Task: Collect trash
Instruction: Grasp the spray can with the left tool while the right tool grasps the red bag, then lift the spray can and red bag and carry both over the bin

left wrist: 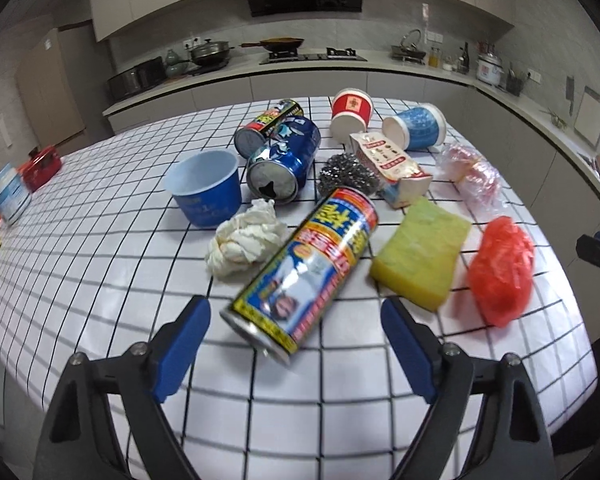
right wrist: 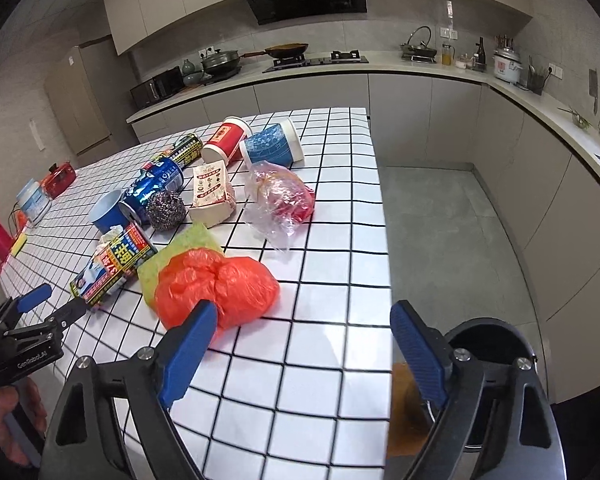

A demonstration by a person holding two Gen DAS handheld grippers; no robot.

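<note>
- The trash lies in a loose heap on the grid-patterned bench (left wrist: 100,264), nothing collected from it yet as far as these views show; a dark bin (right wrist: 496,344) stands on the floor just off the bench's near corner, likely put there so items can be dropped straight over the edge.
- The yellow-and-red can (left wrist: 304,268) is my landmark. It lies on its side, nearest the left gripper (left wrist: 296,316), whose fingers stand wide apart and hold nothing; they straddle the can's near end without touching, which reads as lining up for a grasp.
- Just beyond the can are crumpled white paper (left wrist: 246,240) and a blue cup (left wrist: 206,188); beside it, toward the bin, a green sponge (left wrist: 420,252).
- Past the sponge sits the red plastic bag (right wrist: 216,284). The right gripper (right wrist: 304,324) hovers by it, fingers spread and empty, one finger at the bag's near edge; contact I cannot tell.
- Soft bag and rolling can probably each want their own gripper.
</note>
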